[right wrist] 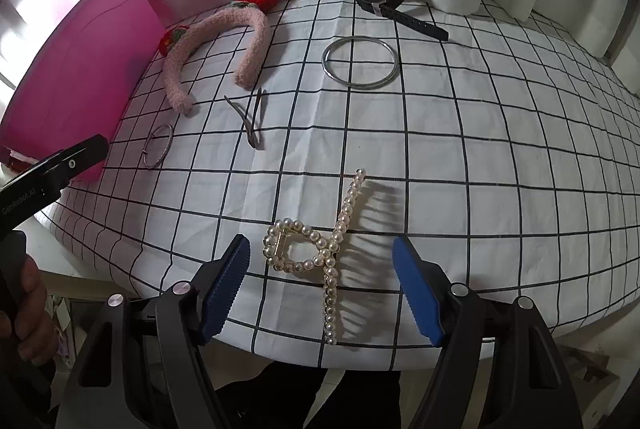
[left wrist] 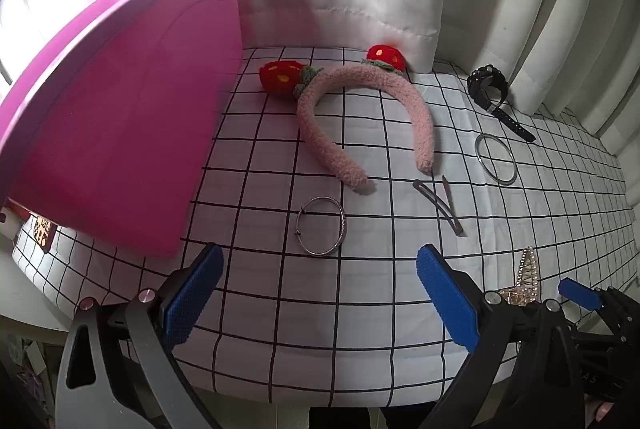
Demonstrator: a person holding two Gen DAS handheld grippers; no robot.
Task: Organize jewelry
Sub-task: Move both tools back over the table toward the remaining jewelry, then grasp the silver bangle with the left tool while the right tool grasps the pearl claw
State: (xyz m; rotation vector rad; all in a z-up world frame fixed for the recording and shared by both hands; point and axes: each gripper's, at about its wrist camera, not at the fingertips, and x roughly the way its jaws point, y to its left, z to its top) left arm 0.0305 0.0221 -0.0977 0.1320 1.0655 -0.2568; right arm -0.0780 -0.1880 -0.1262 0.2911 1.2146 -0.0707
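Right gripper (right wrist: 320,277) gapes, empty, around a pearl-studded gold hair claw (right wrist: 320,253) lying flat.

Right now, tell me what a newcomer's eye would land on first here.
The fluffy pink headband with red strawberries, lying at the back of the checked cloth, beside the big pink box on the left. Next, the pearl claw clip at the front edge, lying between the open right gripper's blue pads. The left gripper stands open just short of a thin bangle.
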